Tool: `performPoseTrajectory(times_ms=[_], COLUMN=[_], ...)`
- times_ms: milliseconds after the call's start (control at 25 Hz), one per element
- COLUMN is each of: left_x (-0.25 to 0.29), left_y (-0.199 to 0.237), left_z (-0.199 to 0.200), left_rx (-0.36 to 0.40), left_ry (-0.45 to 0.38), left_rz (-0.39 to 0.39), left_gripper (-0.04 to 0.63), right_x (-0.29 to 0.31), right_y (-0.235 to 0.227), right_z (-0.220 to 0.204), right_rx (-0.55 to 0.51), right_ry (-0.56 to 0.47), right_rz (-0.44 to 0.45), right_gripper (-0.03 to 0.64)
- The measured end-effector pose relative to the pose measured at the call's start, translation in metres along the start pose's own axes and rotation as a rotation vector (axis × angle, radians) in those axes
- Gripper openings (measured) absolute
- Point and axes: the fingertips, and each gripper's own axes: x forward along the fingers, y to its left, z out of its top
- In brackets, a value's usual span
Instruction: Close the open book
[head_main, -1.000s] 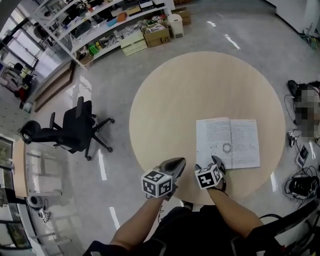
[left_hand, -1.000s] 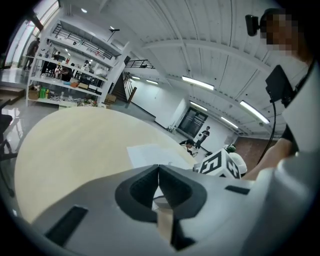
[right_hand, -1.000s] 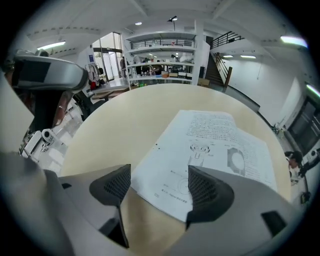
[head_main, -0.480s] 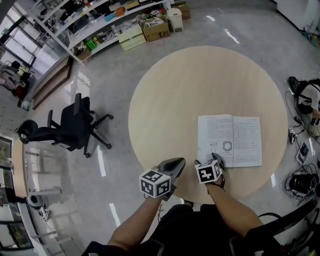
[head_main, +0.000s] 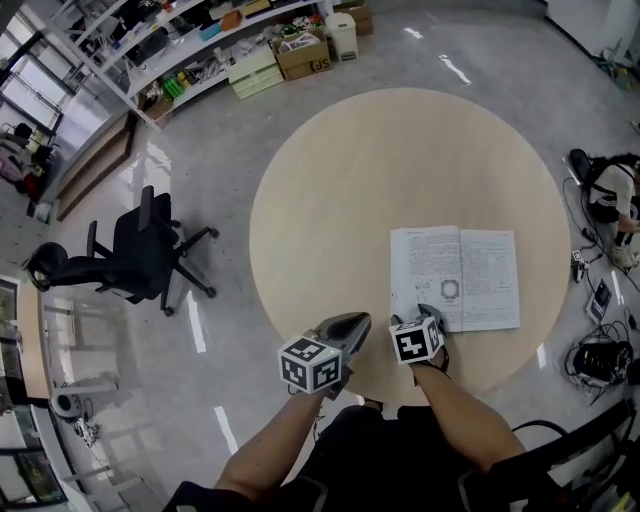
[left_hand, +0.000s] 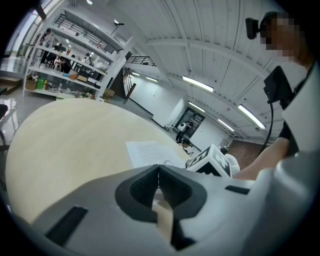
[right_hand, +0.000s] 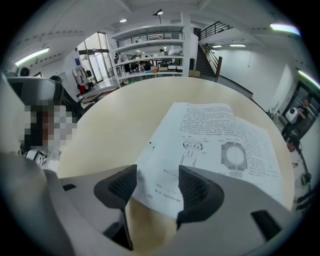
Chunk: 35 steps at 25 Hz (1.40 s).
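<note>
head view: an open book (head_main: 455, 278) is seen lying flat on the round light-wood counter (head_main: 350, 170), on its near right part, both pages face up. the right gripper (head_main: 428, 314) is held at the book's near left corner, tipped steeply down, its marker cube (head_main: 417, 342) turned to the camera. the left gripper (head_main: 352, 322) is held just left of it over the counter's near edge, apart from the book. bare forearms (head_main: 275, 445) are seen coming in from the bottom. a black office chair (head_main: 140, 250) is seen on the grey floor (head_main: 220, 190) left of the counter, and shelves (head_main: 190, 45) with cardboard boxes (head_main: 305, 55) below them are seen at the top. left gripper view: the jaws are seen pressed together with nothing between them, the pads (left_hand: 175, 187) meeting in a thin line. beyond them the counter top and the book's white pages are seen, with the right gripper's cube just beside the book. right gripper view: the jaws are seen spread, having just been closing, and the near corner of the book's left page lies between them. the pads (right_hand: 122, 184) are not pressed on the paper. printed text and line drawings are seen on the page, too small to be read. bare counter is seen left of the page and under its corner.
</note>
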Motion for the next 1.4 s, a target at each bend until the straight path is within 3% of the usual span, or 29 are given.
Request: performPoseTrajectory(times_ms=[320, 400, 440, 640, 920, 1400], left_x=[0.004, 0.004, 0.005, 0.006, 0.025, 0.066], left_y=[-0.004, -0.004, -0.005, -0.005, -0.020, -0.067], left_z=[-0.002, -0.001, -0.001, -0.001, 0.014, 0.021], left_rx=[0.005, 0.003, 0.003, -0.003, 0.021, 0.065], left_ry=[0.008, 0.007, 0.006, 0.006, -0.001, 0.025], left_rz=[-0.018, -0.019, -0.021, -0.026, -0.067, -0.115], left_gripper=[-0.006, -0.006, -0.006, -0.006, -0.006, -0.006], right_x=[-0.003, -0.006, -0.007, -0.025, -0.062, -0.101], right_y=[-0.009, -0.020, -0.027, -0.039, -0.062, -0.181], right_z=[0.000, -0.001, -0.002, 0.001, 0.009, -0.038], right_rx=[0.009, 0.000, -0.002, 0.063, 0.158, 0.312], right_ry=[0.011, 0.012, 0.010, -0.036, -0.135, -0.203], right_rz=[-0.033, -0.072, -0.084, -0.040, -0.046, -0.151], right_gripper=[0.183, 0.109, 0.040, 0.040, 0.041, 0.066])
